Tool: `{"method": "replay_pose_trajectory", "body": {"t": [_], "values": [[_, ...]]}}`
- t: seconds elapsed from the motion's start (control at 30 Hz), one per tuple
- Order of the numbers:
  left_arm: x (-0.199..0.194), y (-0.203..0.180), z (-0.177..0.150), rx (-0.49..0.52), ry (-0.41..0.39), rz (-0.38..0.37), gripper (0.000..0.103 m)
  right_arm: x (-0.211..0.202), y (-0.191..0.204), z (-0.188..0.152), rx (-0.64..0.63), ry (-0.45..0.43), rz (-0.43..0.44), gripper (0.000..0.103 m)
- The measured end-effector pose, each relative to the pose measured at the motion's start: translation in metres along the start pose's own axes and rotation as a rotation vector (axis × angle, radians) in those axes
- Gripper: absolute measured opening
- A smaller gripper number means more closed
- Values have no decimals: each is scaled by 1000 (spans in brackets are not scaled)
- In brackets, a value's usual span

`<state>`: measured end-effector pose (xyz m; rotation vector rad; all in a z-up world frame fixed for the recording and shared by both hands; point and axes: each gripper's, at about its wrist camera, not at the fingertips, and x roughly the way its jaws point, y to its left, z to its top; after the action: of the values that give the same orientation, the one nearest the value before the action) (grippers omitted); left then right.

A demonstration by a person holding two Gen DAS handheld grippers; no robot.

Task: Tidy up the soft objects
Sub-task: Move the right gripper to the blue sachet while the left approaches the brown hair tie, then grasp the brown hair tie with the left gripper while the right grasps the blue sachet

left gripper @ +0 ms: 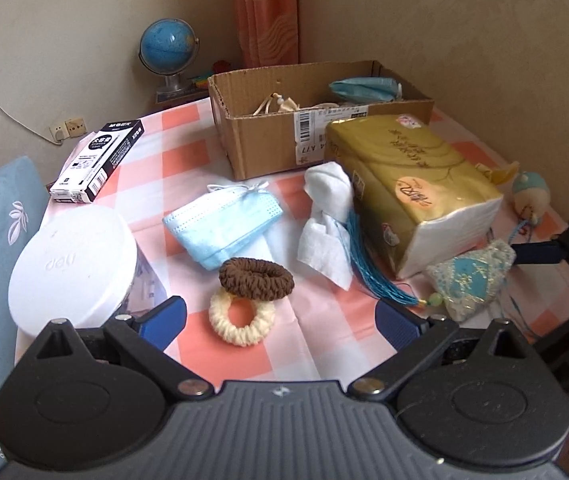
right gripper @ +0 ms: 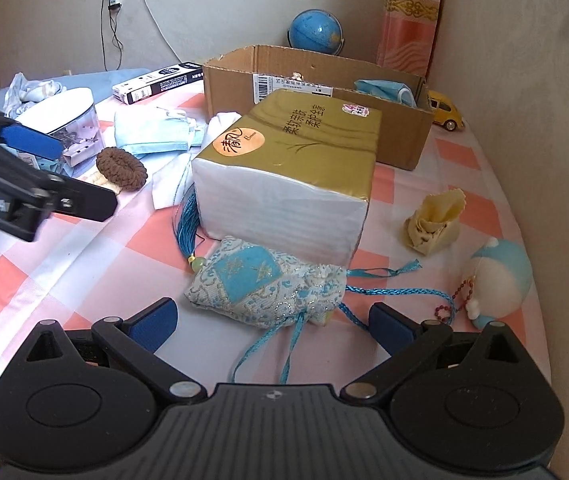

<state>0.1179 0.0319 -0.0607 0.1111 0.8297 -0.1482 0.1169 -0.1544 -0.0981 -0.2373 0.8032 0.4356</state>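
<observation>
We hold both tools low over the worktop (left gripper: 316, 344), and neither carries anything. Our left gripper (left gripper: 280, 320) has its fingers spread wide, framing the two hair scrunchies at lower centre of the left view: the brown scrunchie (left gripper: 256, 274) lies partly on top of the cream scrunchie (left gripper: 242, 320). Our right gripper (right gripper: 272, 320) is likewise spread, with the embroidered blue sachet (right gripper: 264, 284) lying between and just ahead of its fingers, cords trailing toward the lower edge of the frame.

The cardboard box (left gripper: 268, 148) at upper centre looks to us like the collecting place, since a folded face mask (left gripper: 364, 90) and a pale drawstring item already lie inside it. The soft things left outside are scattered in front of it: a second blue mask (left gripper: 224, 228) at centre, a crumpled white tissue (left gripper: 326, 220) against the gold tissue pack (left gripper: 416, 184), the sachet's long blue tassel (left gripper: 368, 264), a yellow cloth (right gripper: 436, 224) and a round plush toy (right gripper: 500, 284) at the right of the right view.

We judge the sachet and the scrunchies are next, each tool being lined up on its own target. The sachet touches the tissue pack, and its loose cords may snag as it lifts.
</observation>
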Motion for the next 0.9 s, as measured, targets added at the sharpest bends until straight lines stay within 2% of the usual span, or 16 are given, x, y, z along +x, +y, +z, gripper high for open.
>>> {"method": "replay_pose_trajectory", "body": {"t": [0.17,0.43,0.6,0.8,0.9], "values": [[9,-5,1,37,-21,36,98,-2,2,-3,19,-11,-16,103],[18,-9,5,67,-37,90,80,-4,2,-8,26,-28,-13,103],[26,-4,6,54,-16,87,65,-5,1,-8,18,-28,-4,103],[30,-2,6,58,-12,91,64,-5,2,-9,19,-30,-6,103],[32,-2,7,63,-7,78,56,-5,2,-9,20,-31,-7,103]]}}
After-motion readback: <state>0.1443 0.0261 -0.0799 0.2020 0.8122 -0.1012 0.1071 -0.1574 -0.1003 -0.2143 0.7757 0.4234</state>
